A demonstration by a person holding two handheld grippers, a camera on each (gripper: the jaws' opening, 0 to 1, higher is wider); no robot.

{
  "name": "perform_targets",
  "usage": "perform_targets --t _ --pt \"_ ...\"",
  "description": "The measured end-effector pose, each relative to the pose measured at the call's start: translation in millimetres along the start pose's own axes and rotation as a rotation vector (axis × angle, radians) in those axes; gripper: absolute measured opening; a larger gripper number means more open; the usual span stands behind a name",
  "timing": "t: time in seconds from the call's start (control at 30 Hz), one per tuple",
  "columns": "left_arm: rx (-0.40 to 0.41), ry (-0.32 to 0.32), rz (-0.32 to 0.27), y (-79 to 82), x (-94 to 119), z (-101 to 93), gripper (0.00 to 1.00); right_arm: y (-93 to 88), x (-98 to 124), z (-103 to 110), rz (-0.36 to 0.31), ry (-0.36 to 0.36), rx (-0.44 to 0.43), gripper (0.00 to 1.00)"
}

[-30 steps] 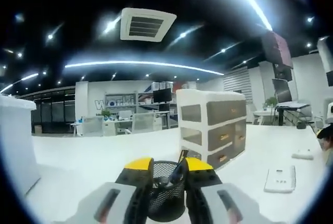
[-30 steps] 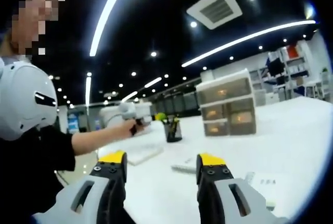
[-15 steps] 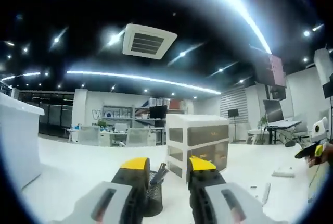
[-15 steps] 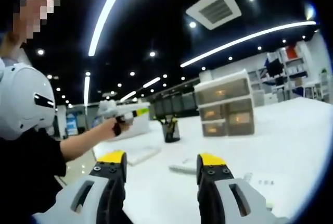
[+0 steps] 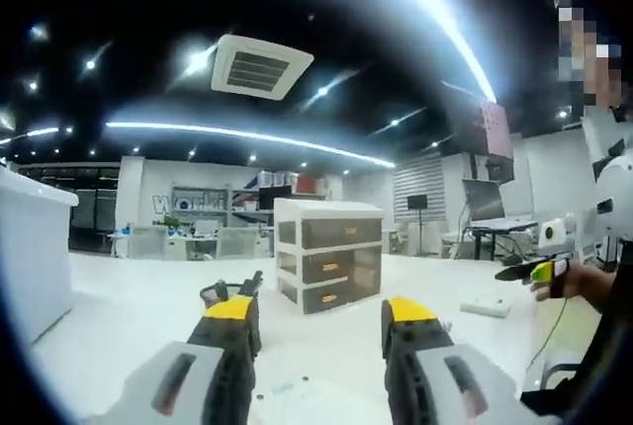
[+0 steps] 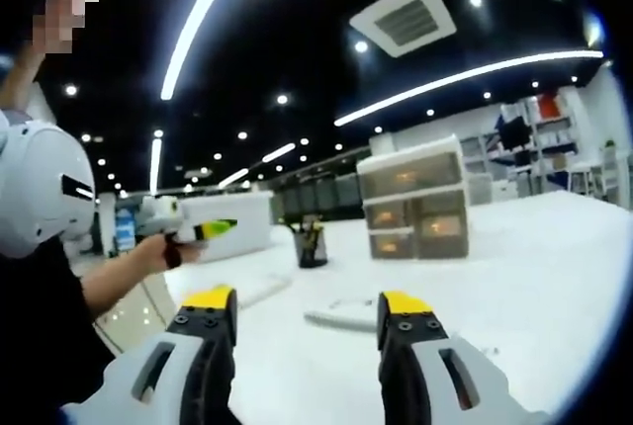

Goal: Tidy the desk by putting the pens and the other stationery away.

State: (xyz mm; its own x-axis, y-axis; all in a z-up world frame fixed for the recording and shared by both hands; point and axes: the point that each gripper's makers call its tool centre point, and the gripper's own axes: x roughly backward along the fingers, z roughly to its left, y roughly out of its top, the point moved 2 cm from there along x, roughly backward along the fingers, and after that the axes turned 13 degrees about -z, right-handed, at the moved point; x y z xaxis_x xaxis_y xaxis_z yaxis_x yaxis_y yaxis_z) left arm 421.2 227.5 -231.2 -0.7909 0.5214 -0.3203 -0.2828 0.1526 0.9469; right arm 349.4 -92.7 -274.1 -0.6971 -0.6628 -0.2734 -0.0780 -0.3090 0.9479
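Both tongs stood wide and empty: the left gripper (image 5: pixel 321 321) near the black mesh pen cup (image 5: pixel 220 295), the right gripper (image 6: pixel 307 311) above the white desk (image 6: pixel 514 277).

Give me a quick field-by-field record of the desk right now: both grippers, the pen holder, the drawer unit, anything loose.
left gripper: open, empty, above the white desk
right gripper: open, empty
black mesh pen holder: upright on the desk, pens inside, left of the drawers in the right gripper view
white drawer unit with grey translucent drawers: three tiers, all closed
loose items: flat white object lying near the right gripper; small white item further off
person's hand: holding the left gripper
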Motion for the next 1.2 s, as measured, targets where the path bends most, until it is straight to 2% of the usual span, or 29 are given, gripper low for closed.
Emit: perform_targets --t 0.17,0.27,0.63,1.2 --pt "-0.009 -0.023 0.052 -8.7 21 -19.6 0.59 -0.4 3 -8 0.017 -0.025 0.017 0.56" --pt "0.018 -0.022 0.071 -13.1 34 -25.8 0.61 0.8 6 -14 0.030 -0.046 0.043 0.57" --pt "0.073 0.029 0.126 -24.1 66 -22.3 0.70 2.2 14 -29 0.056 -0.099 0.060 0.61" --pt "0.087 0.045 0.151 -31.9 71 -14.0 0.73 6.0 10 -47 0.139 -0.129 0.139 0.63"
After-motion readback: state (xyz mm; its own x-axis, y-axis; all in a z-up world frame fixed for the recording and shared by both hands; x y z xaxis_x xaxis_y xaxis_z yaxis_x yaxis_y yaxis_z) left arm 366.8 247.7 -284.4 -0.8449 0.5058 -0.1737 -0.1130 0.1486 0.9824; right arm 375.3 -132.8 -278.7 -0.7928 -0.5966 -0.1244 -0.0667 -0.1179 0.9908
